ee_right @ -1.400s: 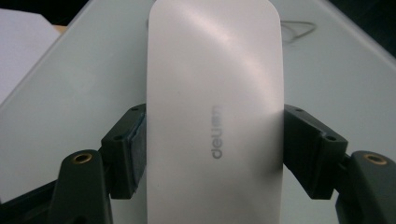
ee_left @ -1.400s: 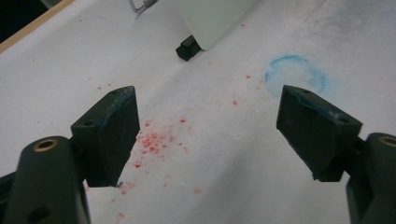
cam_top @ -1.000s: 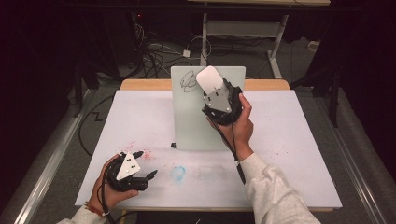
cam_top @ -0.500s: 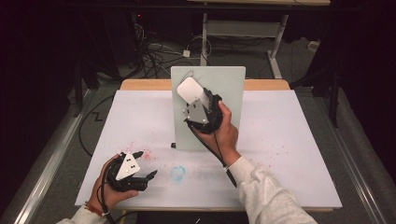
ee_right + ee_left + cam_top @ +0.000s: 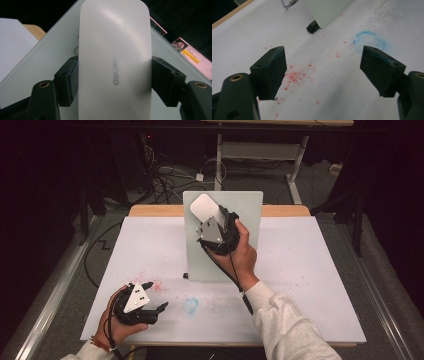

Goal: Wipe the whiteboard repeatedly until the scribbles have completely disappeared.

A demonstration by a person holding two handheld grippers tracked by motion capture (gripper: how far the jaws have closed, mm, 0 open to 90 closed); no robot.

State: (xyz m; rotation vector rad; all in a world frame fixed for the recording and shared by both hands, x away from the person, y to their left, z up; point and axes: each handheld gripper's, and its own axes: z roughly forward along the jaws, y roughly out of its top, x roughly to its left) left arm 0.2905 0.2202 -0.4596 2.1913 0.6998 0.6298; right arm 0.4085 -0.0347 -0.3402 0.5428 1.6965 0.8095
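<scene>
High view above the table, facing forward-down — gripper views close in, all sharing the board.

White table, wood strip at far edge. Pale green board upright mid-table on black foot. Red crumbs, blue chalk ring near front.

The white eraser runs off the bottom edge; its underside seems hidden against the board.
</scene>
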